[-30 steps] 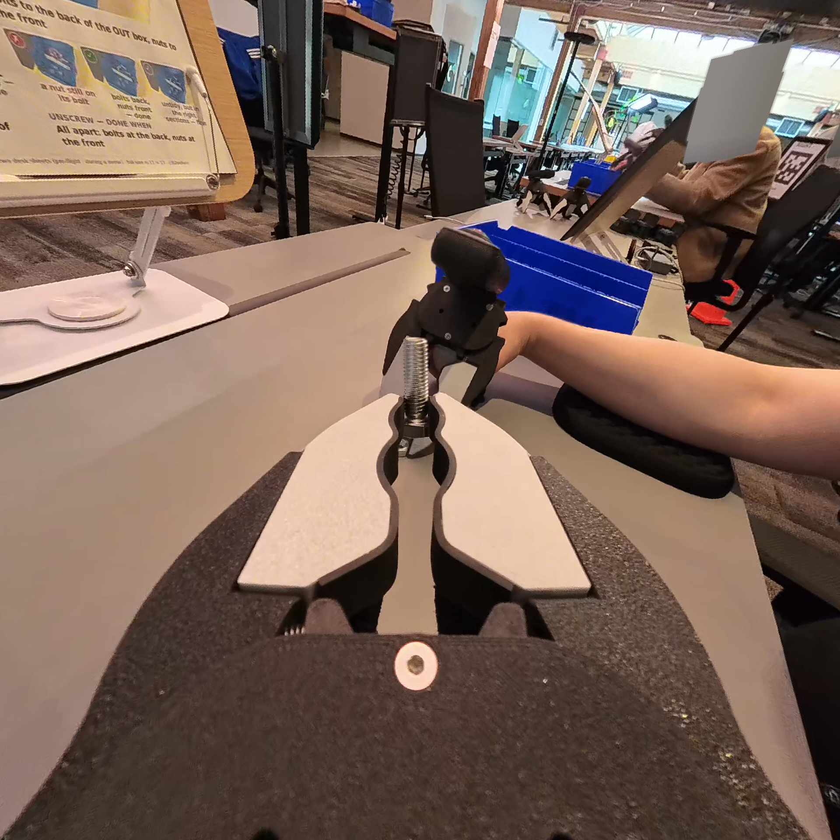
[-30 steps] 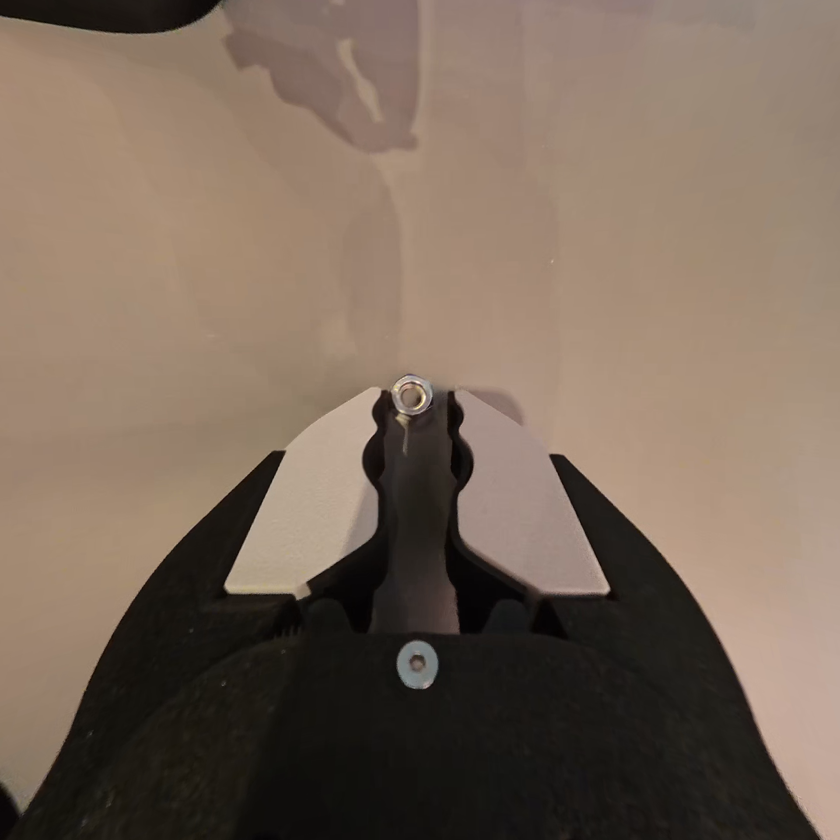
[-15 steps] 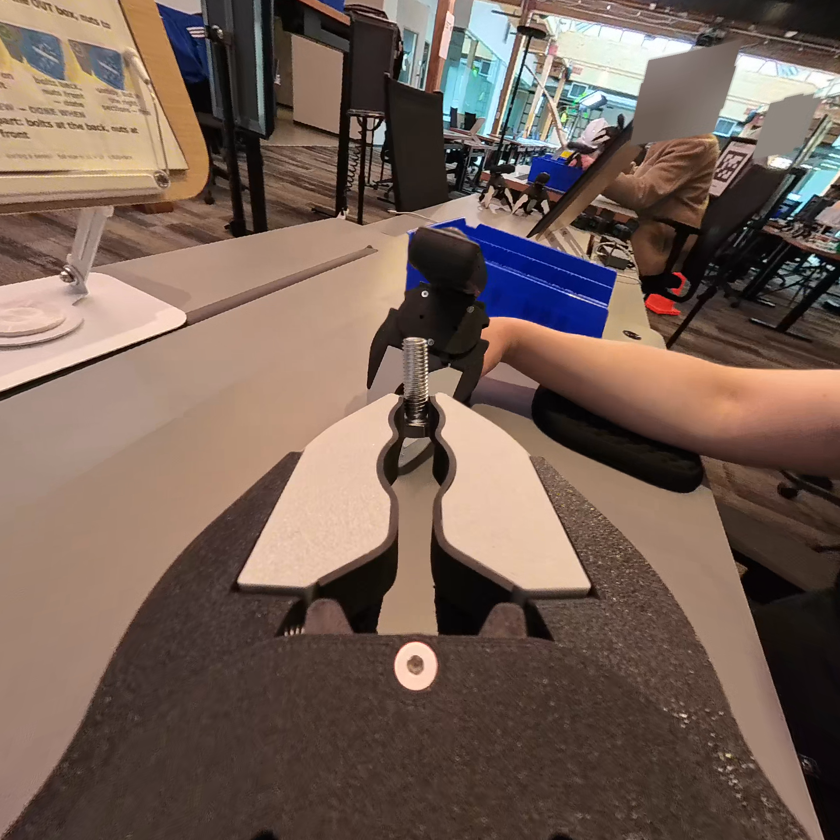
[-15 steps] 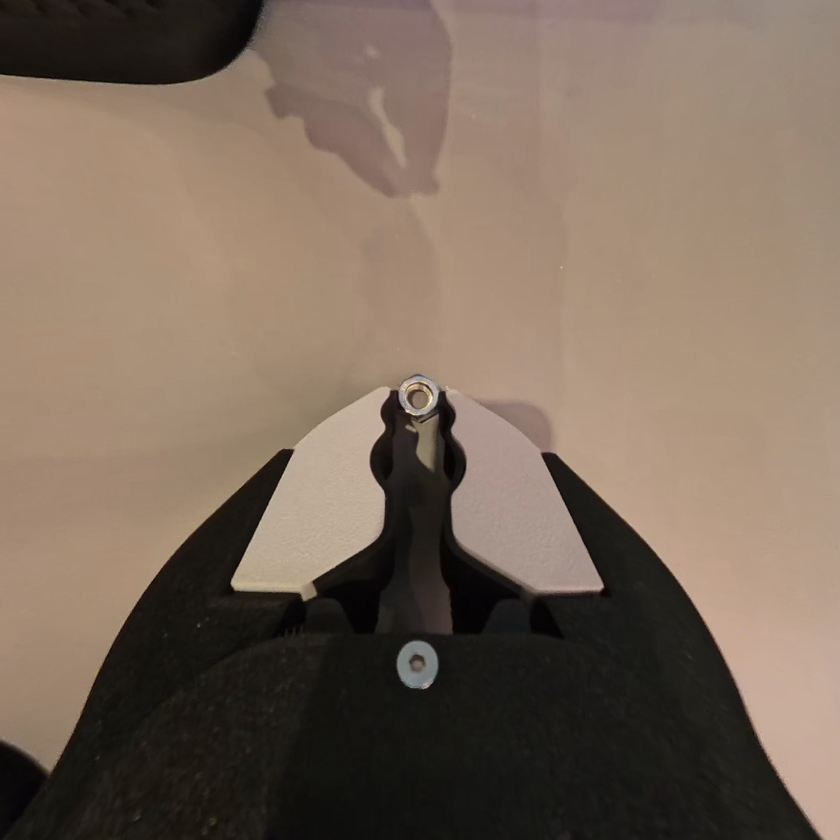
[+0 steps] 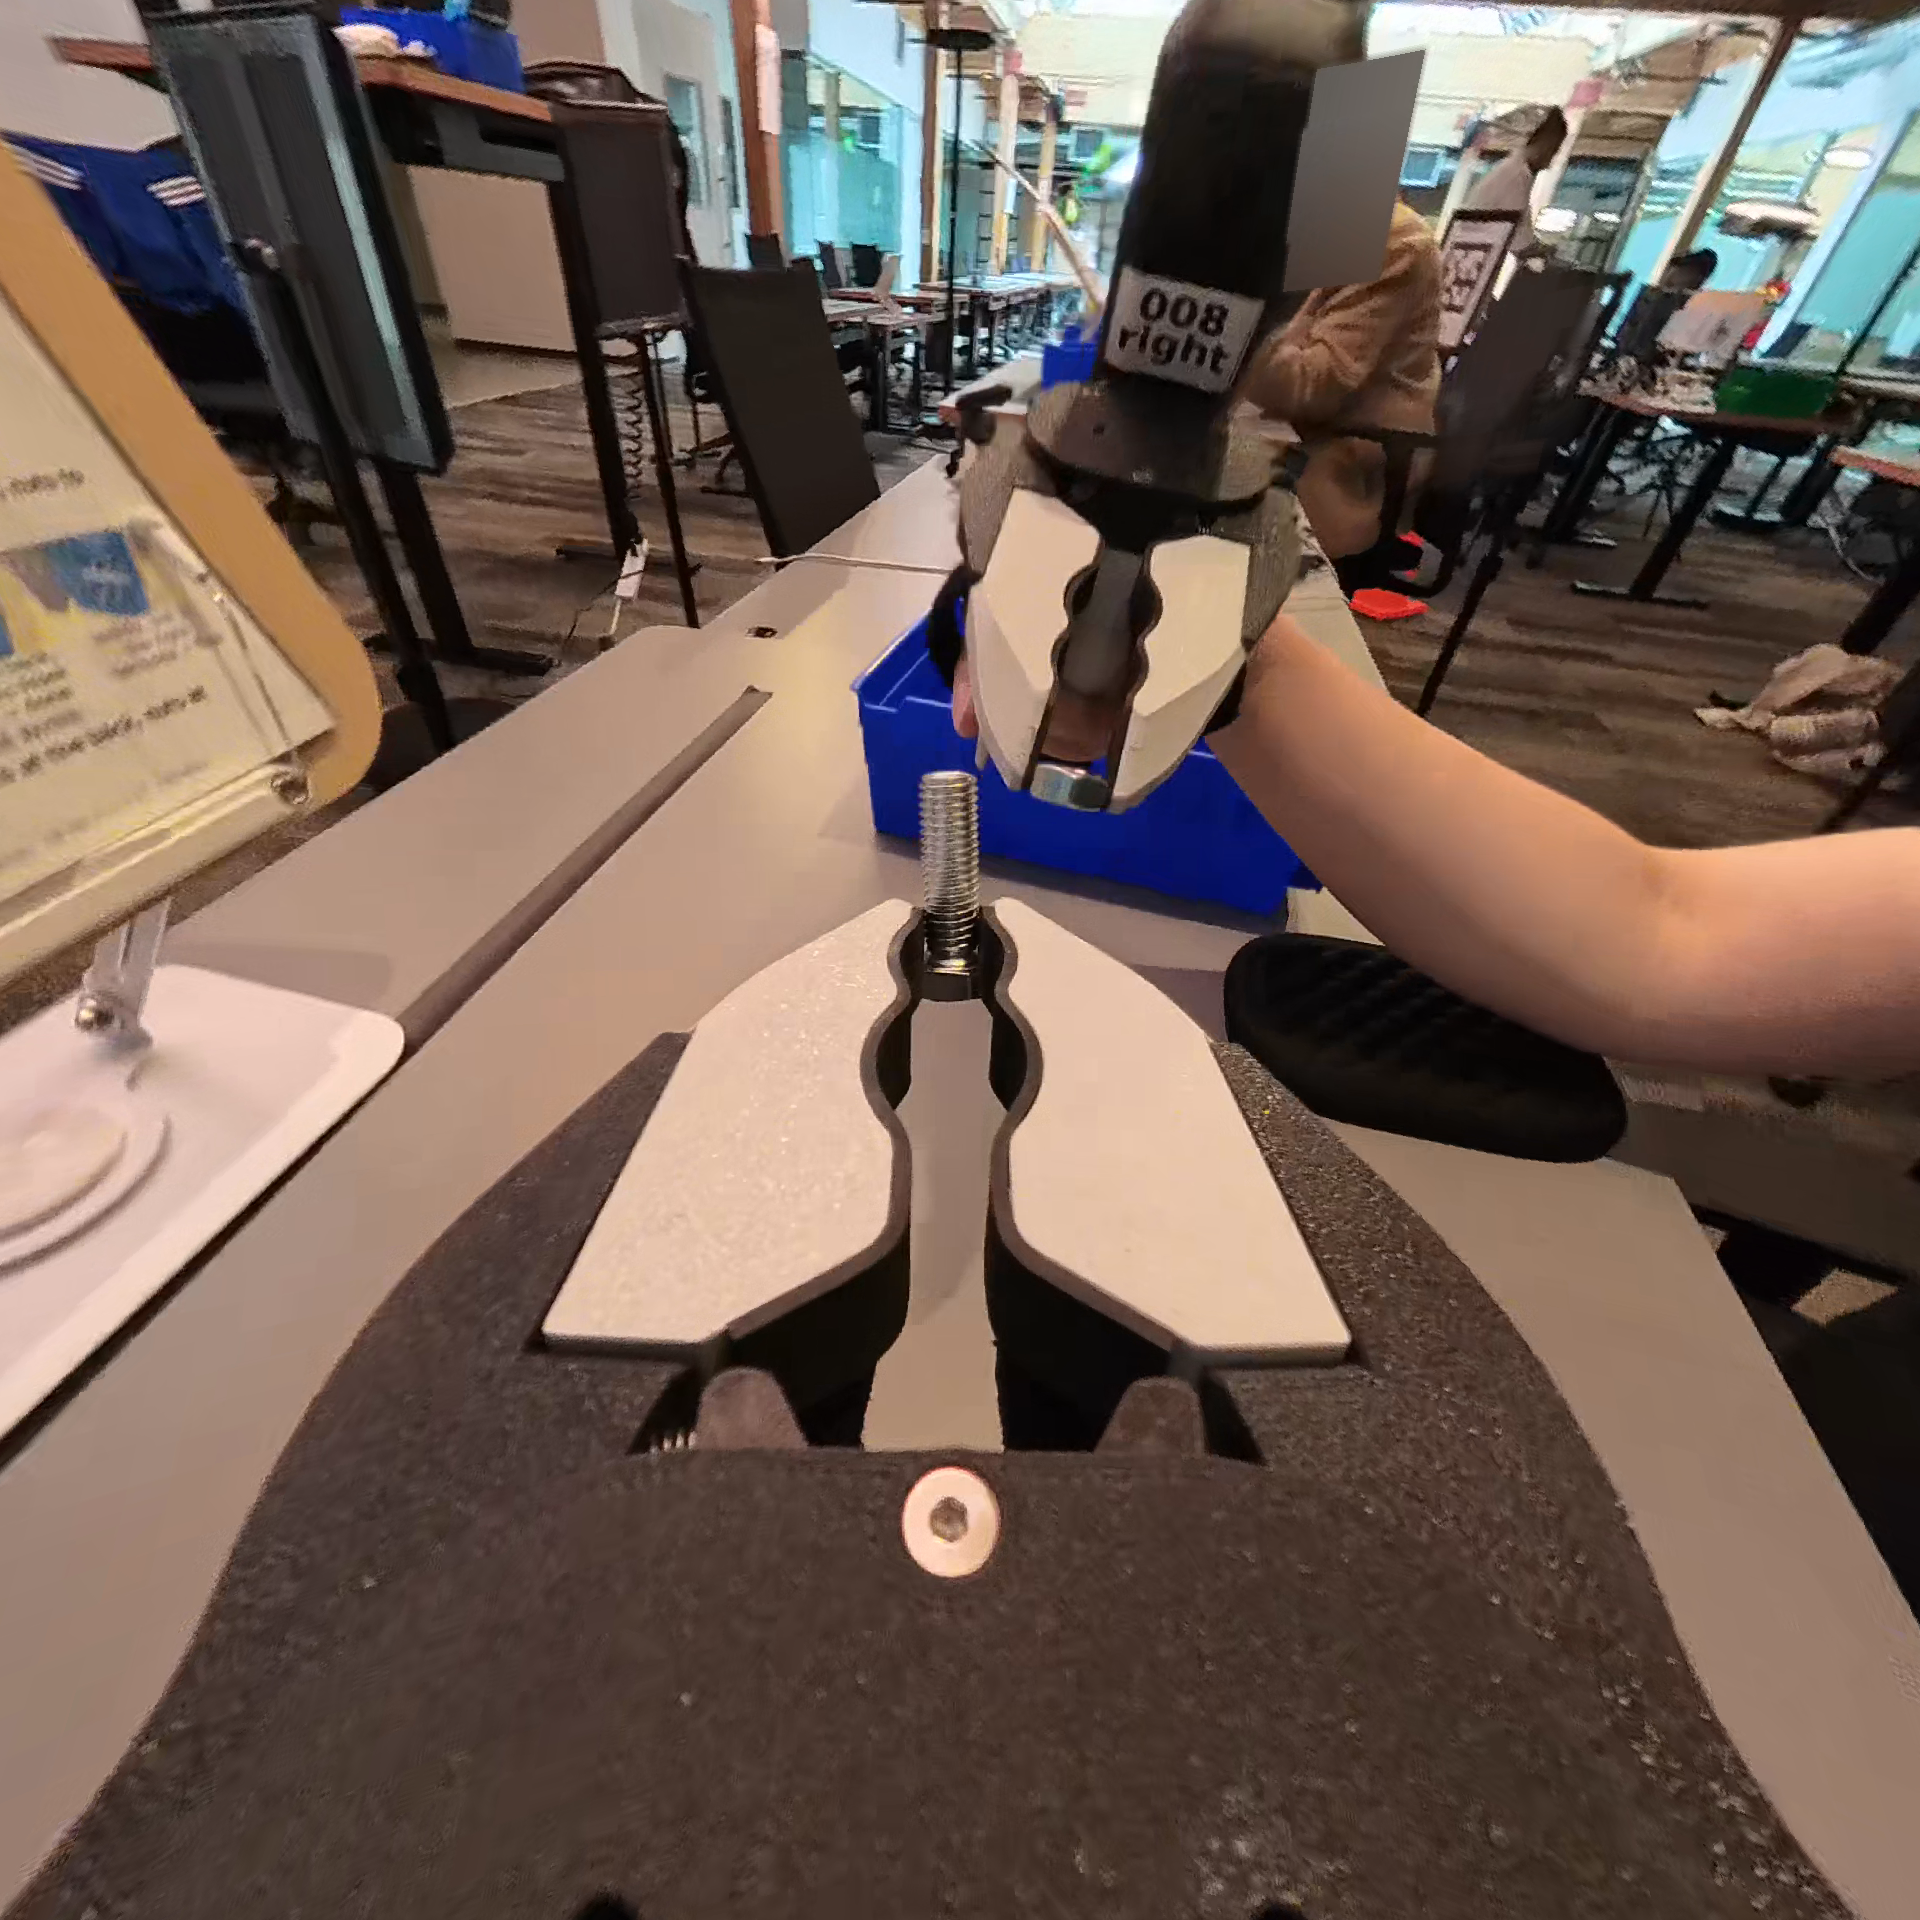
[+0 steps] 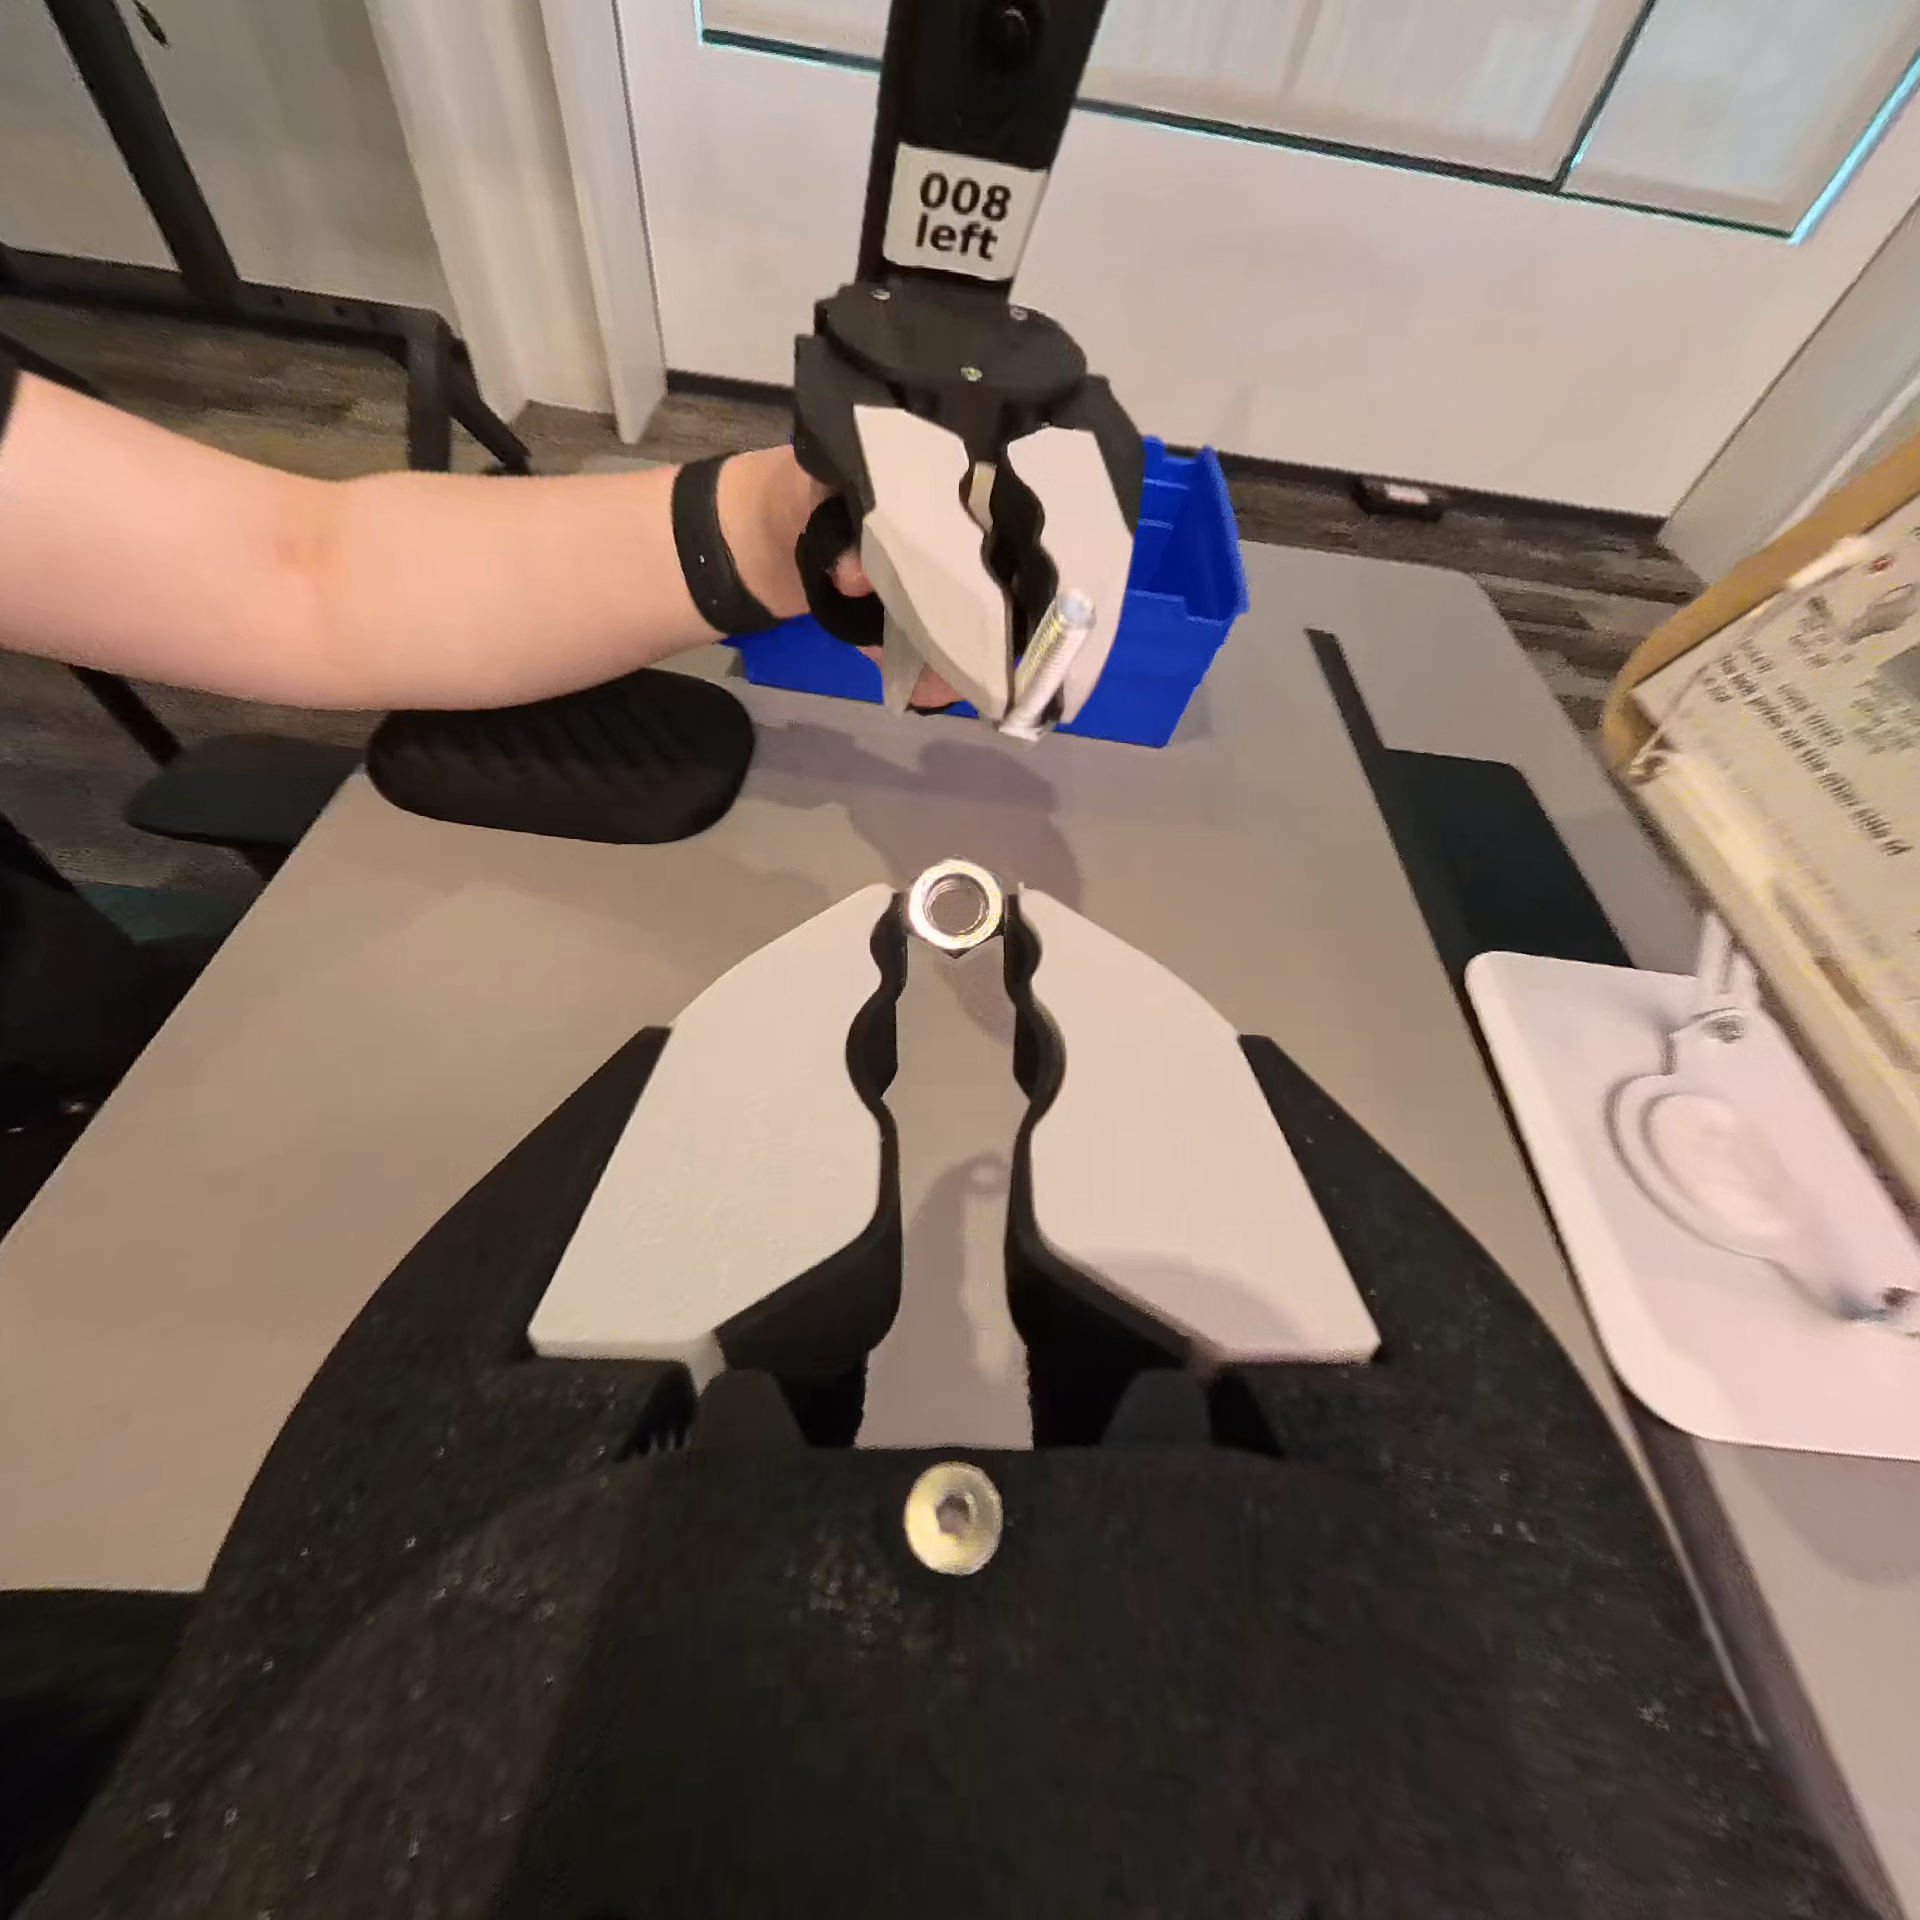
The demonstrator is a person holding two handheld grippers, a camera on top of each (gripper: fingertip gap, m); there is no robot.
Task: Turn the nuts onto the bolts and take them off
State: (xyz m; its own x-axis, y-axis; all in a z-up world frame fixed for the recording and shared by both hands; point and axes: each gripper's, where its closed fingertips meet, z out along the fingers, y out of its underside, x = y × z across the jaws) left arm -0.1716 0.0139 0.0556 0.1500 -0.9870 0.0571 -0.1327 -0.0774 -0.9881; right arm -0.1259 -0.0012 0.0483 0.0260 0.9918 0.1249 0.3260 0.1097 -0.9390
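My left gripper (image 5: 948, 961) is shut on the head of a silver bolt (image 5: 948, 847) whose threaded shank sticks up past the fingertips. My right gripper (image 6: 951, 920) is shut on a silver hex nut (image 6: 951, 914), hole facing the camera. In the left wrist view the right gripper (image 5: 1075, 784) hangs above and just right of the bolt's tip, with the nut (image 5: 1070, 784) a short gap from it. In the right wrist view the left gripper (image 6: 1029, 707) and its bolt (image 6: 1051, 665) are held above the grey table (image 6: 468, 935), beyond the nut.
A blue bin (image 5: 1039, 810) stands at the table's far side behind both grippers. A black wrist pad (image 5: 1423, 1039) lies under the person's forearm (image 5: 1558, 914). A board with an instruction sheet (image 5: 125, 644) stands on a white base (image 5: 187, 1101) on the left. Some 6 cm of space lies between my two pairs of fingers.
My right gripper has lifted off the table with the nut and swung up to face the left gripper. It now hangs close over the bolt's tip. The left gripper still holds the bolt.
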